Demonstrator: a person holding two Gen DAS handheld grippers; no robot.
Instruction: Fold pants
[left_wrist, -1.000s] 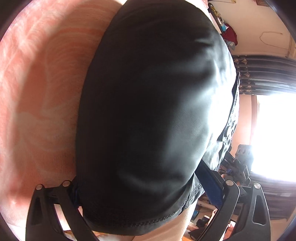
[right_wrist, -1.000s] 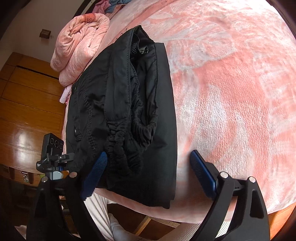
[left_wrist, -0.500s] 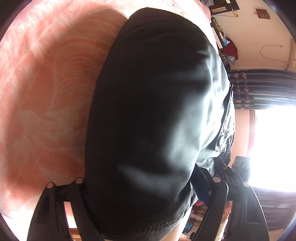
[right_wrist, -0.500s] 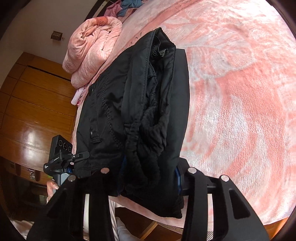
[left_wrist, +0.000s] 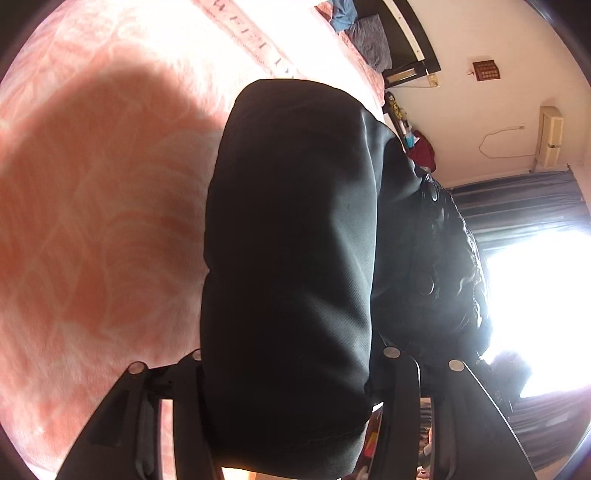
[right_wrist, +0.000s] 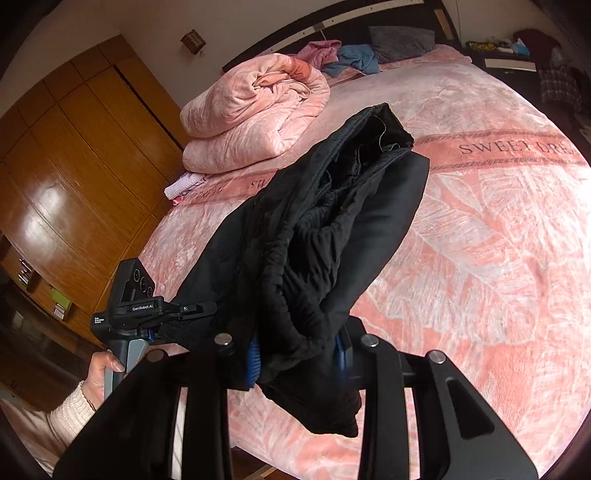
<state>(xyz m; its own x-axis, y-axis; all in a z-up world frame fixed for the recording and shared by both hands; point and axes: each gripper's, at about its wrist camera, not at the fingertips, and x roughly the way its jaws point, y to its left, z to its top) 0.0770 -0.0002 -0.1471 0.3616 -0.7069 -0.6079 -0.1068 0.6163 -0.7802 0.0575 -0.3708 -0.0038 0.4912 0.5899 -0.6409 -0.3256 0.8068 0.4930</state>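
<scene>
Both grippers, jaws just closing, pinched the near end of the folded black fabric pants (right_wrist: 332, 236): right gripper (right_wrist: 299, 356) clamped the gathered waistband, left gripper (left_wrist: 291, 398) the hem (long axis running away across the pink patterned bedspread (right_wrist: 480, 258)).

black pants (right_wrist: 314, 236) | folded, bunched, elastic waistband facing you | you have them lifted over pink bedspread (right_wrist: 480, 240), one end touching

Daylight floods in from the window (left_wrist: 535, 314), blown out to white in the left wrist view, washing out the bedspread (left_wrist: 229, 44) top too. A broad soft shadow darkens the bedspread's left. Right wrist view is evenly lit, sharp. Strong fisheye bending, black vignette corners.
</scene>
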